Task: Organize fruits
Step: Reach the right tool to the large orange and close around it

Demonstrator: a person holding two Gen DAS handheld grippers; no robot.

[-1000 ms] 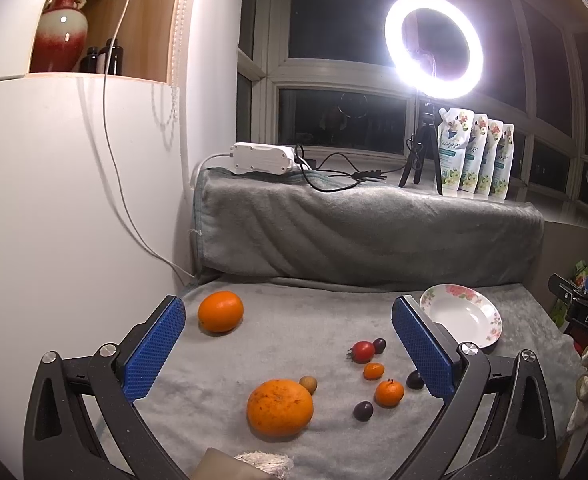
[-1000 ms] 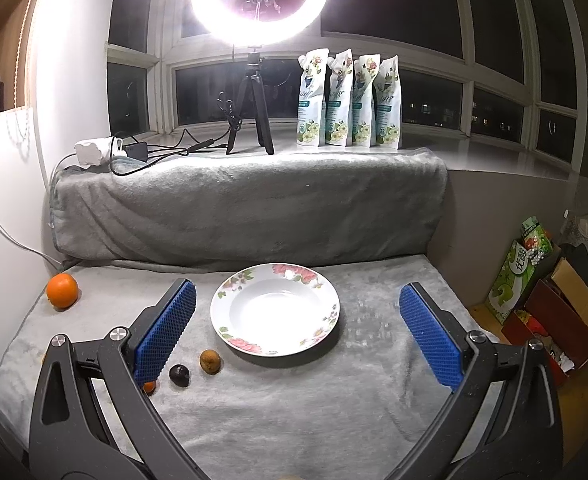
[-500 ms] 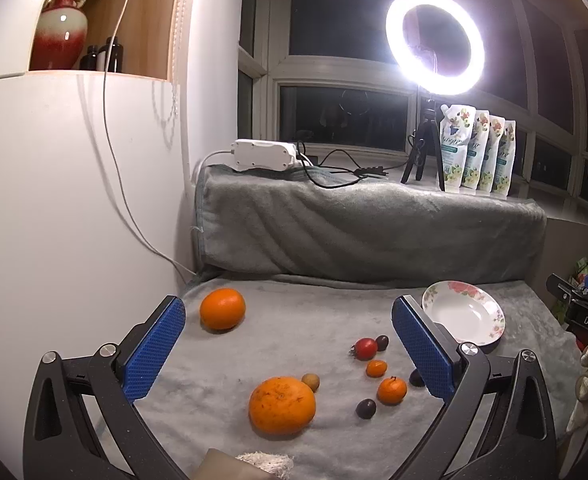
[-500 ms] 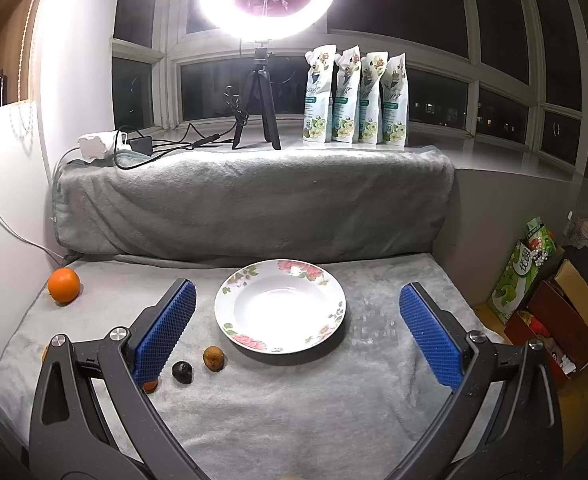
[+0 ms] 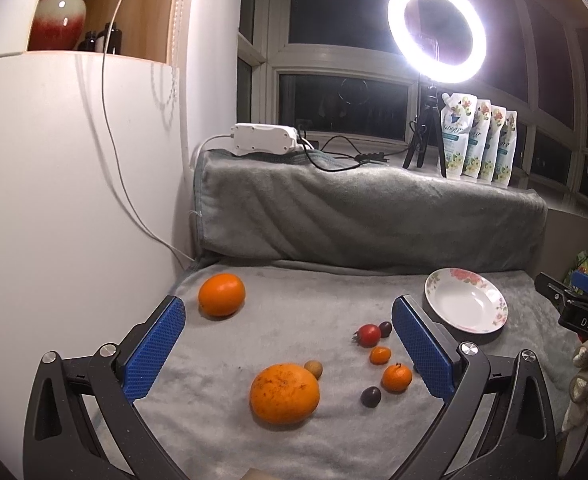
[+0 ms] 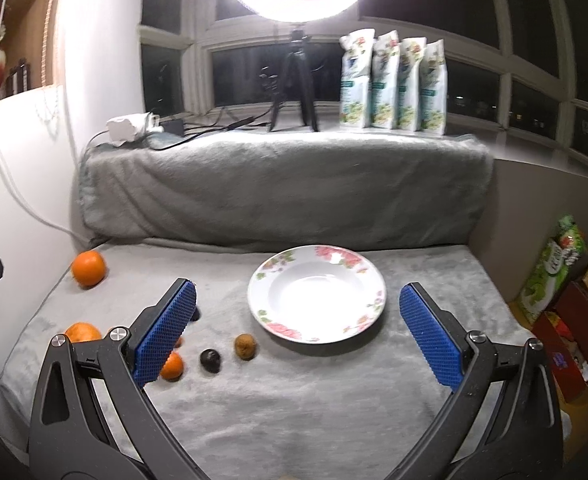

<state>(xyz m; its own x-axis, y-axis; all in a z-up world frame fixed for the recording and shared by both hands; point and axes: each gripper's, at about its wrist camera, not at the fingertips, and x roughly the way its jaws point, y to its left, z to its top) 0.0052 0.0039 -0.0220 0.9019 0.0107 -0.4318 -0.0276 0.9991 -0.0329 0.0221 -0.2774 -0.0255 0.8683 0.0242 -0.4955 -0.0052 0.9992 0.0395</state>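
Both hand-held grippers gaped wide, holding nothing. Loose fruit, including a large orange (image 5: pixel 284 393), lay just ahead of the left hand-held gripper (image 5: pixel 288 351); the plate (image 6: pixel 374 280) sat before the right hand-held gripper (image 6: pixel 297 332).

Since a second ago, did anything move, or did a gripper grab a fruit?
Nothing was grabbed or let go. The right gripper drifted a little closer to the plate, and the left gripper barely shifted. Both are open and empty as before. The big orange, the small fruits and the plate lie where they were on the grey blanket.
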